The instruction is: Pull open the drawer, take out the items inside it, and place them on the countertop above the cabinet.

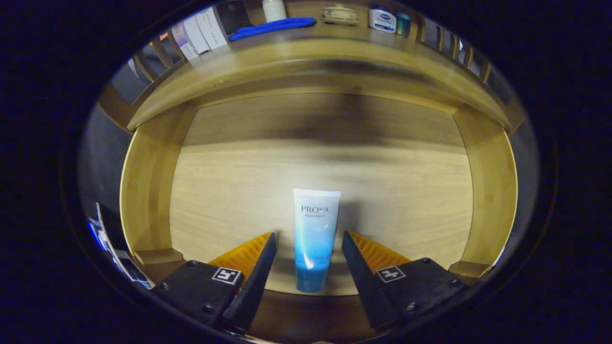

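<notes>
The drawer [153, 191] stands pulled open under the camera, a pale wooden box with a light-grained floor and raised side walls left and right. A broad dark shadow lies across the far part of its floor, up against the cabinet front. On the near part of the floor lies a tube [314, 234], white at the far end and shading to blue toward its cap, which points at the camera. The tongs [309, 246] are spread open, one finger on each side of the tube's lower half, with a clear gap left on both sides, so neither finger presses on it. Beyond the drawer, the counter [306, 52] runs across as a curved band of the same warm wood. Along its far edge sit a few things: some white boxes [203, 31] toward the left, a blue cloth-like strip [272, 26] lying flat, a white bottle [274, 9] just behind it, a small lidded bowl [339, 13], then a blue-and-white tin [382, 20] with a teal container [403, 23] touching or just beside it. Wooden slats [449, 48] show past the counter's ends on either side.
</notes>
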Motion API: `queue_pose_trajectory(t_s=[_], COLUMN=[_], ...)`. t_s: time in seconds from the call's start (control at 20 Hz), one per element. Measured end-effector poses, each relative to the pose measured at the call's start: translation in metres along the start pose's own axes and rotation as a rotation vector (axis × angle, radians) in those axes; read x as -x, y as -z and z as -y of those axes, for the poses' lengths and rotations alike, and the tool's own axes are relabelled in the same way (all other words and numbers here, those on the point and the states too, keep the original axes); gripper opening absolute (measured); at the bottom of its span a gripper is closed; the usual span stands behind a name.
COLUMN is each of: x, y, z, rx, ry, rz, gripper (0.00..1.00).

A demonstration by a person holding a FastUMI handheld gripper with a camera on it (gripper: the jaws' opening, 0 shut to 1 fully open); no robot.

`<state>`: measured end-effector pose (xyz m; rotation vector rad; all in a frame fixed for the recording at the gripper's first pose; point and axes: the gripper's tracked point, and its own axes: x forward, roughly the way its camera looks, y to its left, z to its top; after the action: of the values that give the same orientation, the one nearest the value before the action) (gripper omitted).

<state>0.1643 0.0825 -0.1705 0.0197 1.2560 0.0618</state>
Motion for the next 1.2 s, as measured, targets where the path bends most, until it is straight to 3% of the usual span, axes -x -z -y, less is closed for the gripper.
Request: queue_pose_trajectory(t_s=[0.25,0.35,0.4,0.95,1.2], x=[0.0,-0.003,0.004,0.113,0.15], y=[0.004,0.005,0.003,-0.035,-0.078], z=[0.004,0.005,0.004,0.005,0.006], rx=[-0.02,-0.027,-0.025,0.044,0.074], ry=[0.015,0.006,0.001,-0.04,-0.003], rz=[-0.012,-0.016,-0.01,0.106,0.14], gripper=[0.7,0.52,0.49,0.47,0.47])
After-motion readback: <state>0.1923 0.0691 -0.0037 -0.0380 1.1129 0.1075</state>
